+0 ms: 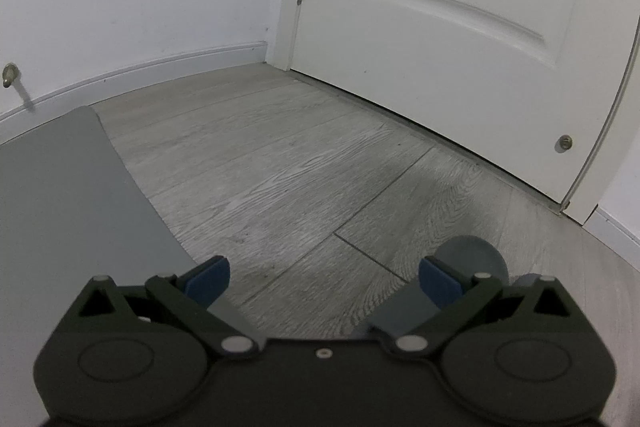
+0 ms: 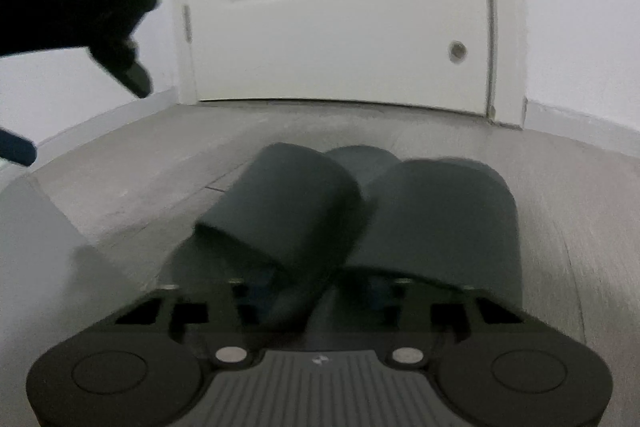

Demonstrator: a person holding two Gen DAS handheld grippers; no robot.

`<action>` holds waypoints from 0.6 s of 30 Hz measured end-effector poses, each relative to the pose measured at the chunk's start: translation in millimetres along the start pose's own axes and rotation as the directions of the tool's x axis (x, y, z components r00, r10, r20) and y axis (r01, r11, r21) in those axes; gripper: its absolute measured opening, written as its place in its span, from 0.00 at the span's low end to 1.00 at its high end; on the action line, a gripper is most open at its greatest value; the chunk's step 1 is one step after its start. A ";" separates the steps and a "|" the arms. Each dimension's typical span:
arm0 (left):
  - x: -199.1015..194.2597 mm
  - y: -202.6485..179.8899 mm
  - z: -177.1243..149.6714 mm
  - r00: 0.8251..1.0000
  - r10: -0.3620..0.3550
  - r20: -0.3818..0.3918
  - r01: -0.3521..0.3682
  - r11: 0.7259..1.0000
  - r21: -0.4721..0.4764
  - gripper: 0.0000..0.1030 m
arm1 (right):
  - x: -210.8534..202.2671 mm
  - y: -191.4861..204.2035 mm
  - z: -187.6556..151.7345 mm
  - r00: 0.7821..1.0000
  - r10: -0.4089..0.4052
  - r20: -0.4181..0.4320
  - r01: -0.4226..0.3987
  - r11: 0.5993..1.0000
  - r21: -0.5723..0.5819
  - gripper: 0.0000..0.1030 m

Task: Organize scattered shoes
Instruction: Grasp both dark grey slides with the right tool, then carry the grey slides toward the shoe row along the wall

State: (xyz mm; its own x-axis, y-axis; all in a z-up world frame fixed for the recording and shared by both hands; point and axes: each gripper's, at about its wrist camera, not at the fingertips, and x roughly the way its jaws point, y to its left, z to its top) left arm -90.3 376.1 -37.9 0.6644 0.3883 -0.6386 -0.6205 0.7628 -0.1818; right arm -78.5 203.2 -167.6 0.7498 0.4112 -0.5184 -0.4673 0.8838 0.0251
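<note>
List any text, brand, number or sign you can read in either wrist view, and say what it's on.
No readable text in either view.
Right gripper body: a small pale mark on the ribbed plate, too small and blurred to read.
Dark grey slippers, white door, grey mat, wood-look floor and left gripper: no lettering, labels or numbers visible.
</note>
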 end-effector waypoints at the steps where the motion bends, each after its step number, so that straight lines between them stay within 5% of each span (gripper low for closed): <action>1: -0.3 0.3 -0.1 1.000 0.001 0.001 -0.001 1.000 0.000 0.99 | 0.4 -1.5 0.6 1.000 0.002 0.000 -0.002 1.000 0.001 0.40; 9: -0.6 1.6 1.5 1.000 -0.011 0.010 0.012 0.999 -0.032 0.99 | -17.6 -28.5 29.2 0.991 -0.017 0.134 0.031 0.994 -0.105 0.33; 18: -2.9 -22.0 2.7 0.999 -0.013 0.040 0.012 0.999 0.033 0.99 | -14.4 -95.0 88.8 0.989 -0.052 0.142 0.060 0.997 -0.057 0.30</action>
State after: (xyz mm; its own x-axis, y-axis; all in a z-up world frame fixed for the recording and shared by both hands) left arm -77.5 359.6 -30.1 0.6887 0.3985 -0.6058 -0.5983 0.7842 -0.1643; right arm -3.3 133.2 -86.6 0.8318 0.3923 -0.3926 -0.4470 0.8928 -0.0550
